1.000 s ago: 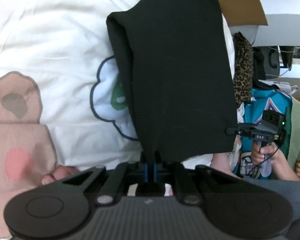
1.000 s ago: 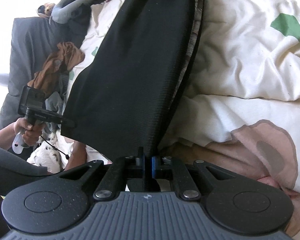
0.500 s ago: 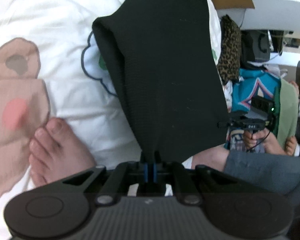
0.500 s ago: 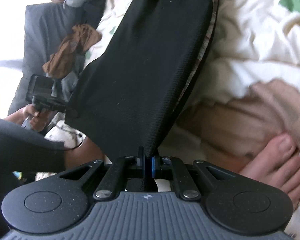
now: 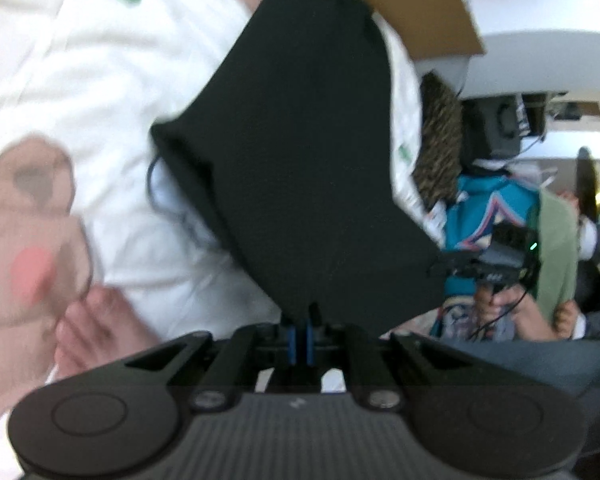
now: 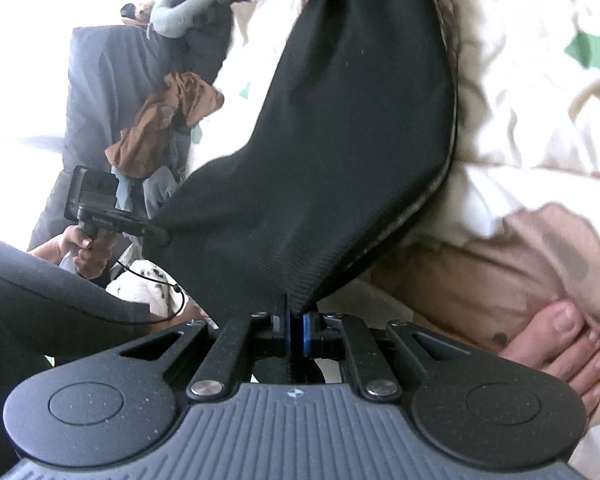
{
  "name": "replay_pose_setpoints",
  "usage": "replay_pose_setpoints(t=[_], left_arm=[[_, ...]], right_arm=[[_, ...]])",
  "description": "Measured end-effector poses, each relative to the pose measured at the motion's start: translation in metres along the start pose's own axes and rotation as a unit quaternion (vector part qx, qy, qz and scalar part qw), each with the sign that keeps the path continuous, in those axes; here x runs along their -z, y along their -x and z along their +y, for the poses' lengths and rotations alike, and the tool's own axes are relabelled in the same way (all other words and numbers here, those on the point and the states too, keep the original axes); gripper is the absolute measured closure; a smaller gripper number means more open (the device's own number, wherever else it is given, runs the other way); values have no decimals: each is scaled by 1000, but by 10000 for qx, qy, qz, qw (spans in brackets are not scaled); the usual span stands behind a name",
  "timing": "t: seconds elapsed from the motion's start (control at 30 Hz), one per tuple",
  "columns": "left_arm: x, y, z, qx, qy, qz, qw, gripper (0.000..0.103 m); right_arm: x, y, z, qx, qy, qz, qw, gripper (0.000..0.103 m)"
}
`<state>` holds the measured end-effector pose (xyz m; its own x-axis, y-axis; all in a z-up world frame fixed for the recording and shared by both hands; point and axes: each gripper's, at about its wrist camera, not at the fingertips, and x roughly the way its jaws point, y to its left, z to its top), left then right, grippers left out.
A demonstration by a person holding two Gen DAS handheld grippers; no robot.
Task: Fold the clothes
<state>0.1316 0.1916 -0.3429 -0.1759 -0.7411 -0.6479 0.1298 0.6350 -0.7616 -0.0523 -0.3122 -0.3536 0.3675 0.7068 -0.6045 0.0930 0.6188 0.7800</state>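
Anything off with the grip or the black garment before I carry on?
Nothing stands out. Both the left gripper and right gripper are shut on the black garment, which hangs between them over the white printed bedding.

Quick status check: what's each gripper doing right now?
Left gripper: closed, holding an edge of the black garment.
Right gripper: closed, holding an edge of the same black garment.

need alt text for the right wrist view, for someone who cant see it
The right gripper is shut on the hem of a black garment, which stretches up and away over a white printed duvet. At left the left gripper pinches the same hem; bare toes show at lower right.
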Motion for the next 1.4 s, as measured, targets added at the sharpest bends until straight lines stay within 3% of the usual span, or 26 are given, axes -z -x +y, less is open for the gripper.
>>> replay_pose_setpoints(t=[0.1,0.2,0.4,0.7,1.07,1.4], left_arm=[[-12,3,6,159,134,-250,9995,98],[-23,4,9,62,155,-397,9991,98],[-46,0,-3,-335,-56,-616,9975,98],[-81,-13,-3,-649,-201,-860,9940,98],[-124,-22,-26,-618,-705,-1376,9860,98],[-149,-36,-11,-750,-560,-1525,9839,98]], right_arm=[[-8,10,-3,-80,-79,-289,9995,100],[-15,12,-11,-187,-163,-518,9983,100],[-37,10,-13,98,-111,-758,9970,100],[-70,9,-9,683,213,-1150,9908,99],[-104,15,-6,914,383,-1582,9824,99],[-128,9,-22,1061,313,-1722,9788,99]])
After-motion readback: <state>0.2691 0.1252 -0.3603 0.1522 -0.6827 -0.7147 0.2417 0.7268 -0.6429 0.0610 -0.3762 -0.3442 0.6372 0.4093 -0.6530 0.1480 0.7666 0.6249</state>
